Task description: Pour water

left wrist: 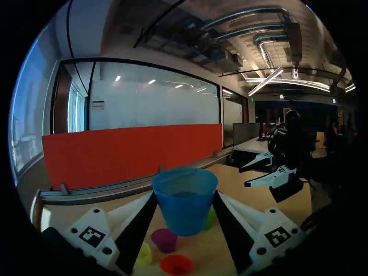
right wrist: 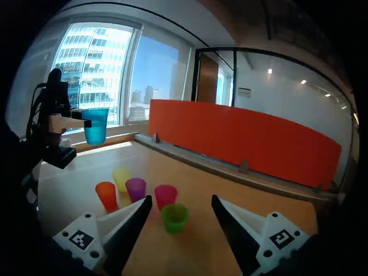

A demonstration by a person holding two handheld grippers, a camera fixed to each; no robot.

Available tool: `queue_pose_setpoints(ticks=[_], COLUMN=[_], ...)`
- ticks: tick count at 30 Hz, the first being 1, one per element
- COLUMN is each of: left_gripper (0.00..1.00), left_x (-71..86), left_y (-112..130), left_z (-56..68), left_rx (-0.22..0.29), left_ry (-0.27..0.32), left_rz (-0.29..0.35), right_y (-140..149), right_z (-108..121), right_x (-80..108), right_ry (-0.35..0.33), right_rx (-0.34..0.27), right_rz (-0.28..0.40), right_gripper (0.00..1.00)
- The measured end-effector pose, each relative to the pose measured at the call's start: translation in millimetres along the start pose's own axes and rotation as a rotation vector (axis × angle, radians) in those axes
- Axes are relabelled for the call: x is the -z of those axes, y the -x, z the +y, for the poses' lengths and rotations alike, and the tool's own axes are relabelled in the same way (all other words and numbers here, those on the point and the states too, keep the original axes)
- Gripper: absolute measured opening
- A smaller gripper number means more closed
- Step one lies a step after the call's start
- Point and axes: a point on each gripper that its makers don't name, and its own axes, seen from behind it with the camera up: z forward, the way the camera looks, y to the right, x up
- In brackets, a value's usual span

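Observation:
My left gripper [left wrist: 185, 202] is shut on a blue plastic cup [left wrist: 185, 201], held upright above the table with some water inside. In the right gripper view the same blue cup [right wrist: 95, 125] hangs at the far left in the left gripper [right wrist: 87, 123]. Small cups stand on the wooden table: orange [right wrist: 106, 195], yellow [right wrist: 121, 178], purple [right wrist: 135, 189], pink [right wrist: 165, 196] and green [right wrist: 174, 217]. My right gripper [right wrist: 181, 204] is open just above the green and pink cups. In the left gripper view it shows as the right gripper [left wrist: 245, 176], off to the right.
An orange divider panel [right wrist: 257, 138] runs along the table's far edge with a grey rail [right wrist: 216, 168] below it. Large windows [right wrist: 115, 73] lie beyond. Under the blue cup sit the purple cup [left wrist: 164, 239], orange cup [left wrist: 176, 265] and yellow cup [left wrist: 144, 254].

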Motion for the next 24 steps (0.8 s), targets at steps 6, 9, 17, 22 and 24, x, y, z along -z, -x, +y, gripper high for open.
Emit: queue_pose_setpoints(ticks=[6, 9, 17, 22, 24], left_gripper=[0.83, 0.83, 0.83, 0.83, 0.83], left_x=[3.9, 6.2, 12.3, 14.8, 15.6], left_y=[-6.4, -8.8, -11.4, -12.1, -11.6], left_z=[-5.1, -7.8, -13.9, -14.7, -14.5], left_rx=[-0.001, -0.005, -0.014, -0.019, -0.02], left_ry=[-0.011, -0.016, -0.031, -0.036, -0.036], left_rz=[0.01, 0.012, 0.012, 0.01, 0.009], right_y=[23.1, 35.9, 61.0, 72.8, 77.7], right_z=[-2.5, -4.9, -9.8, -13.2, -14.1], right_x=[-17.4, -26.9, -50.1, -60.9, -64.7], right_ry=[-0.011, -0.02, -0.035, -0.046, -0.05], right_rx=[0.001, -0.001, -0.013, -0.019, -0.023], right_rz=[-0.037, -0.059, -0.107, -0.134, -0.145], right_gripper=[1.0, 1.0, 1.0, 1.0, 1.0])
